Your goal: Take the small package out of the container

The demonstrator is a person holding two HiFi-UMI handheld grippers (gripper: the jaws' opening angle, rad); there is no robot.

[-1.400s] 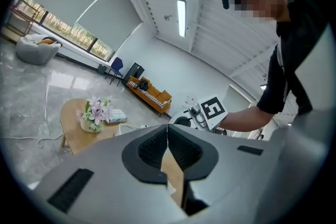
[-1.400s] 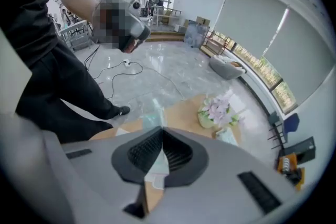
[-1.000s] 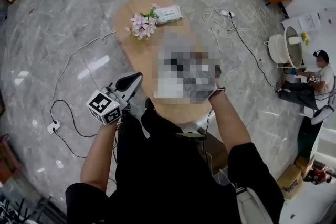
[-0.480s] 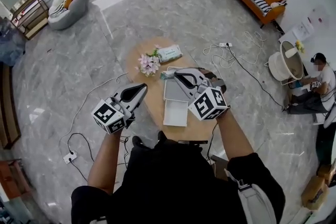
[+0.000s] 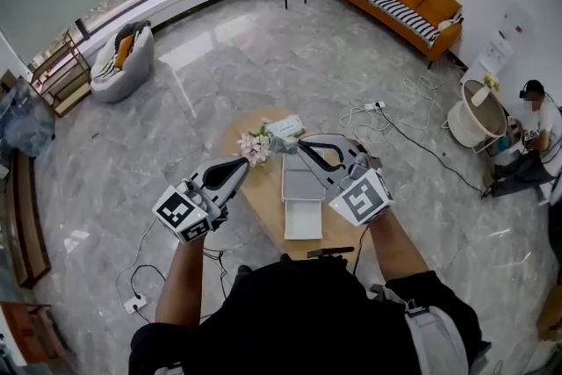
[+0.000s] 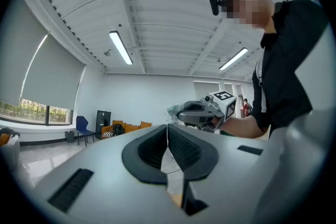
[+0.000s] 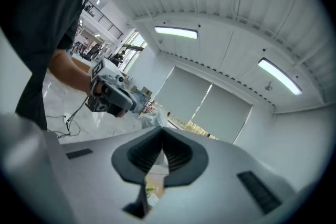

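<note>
The right gripper (image 5: 300, 144) is clamping its jaws on the small clear package (image 5: 281, 145), holding it outside the white container (image 5: 303, 227), at the container's 11 o'clock. The left gripper (image 5: 243, 163) is hovering at the container's 9 o'clock, its jaws pressing together on nothing. The container is sitting on the wooden table (image 5: 263, 199).

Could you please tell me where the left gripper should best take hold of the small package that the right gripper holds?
On the small package, probably the crumpled free end jutting past the right gripper. The left gripper is shut, so it should open and come from its own side, which that end faces.
</note>
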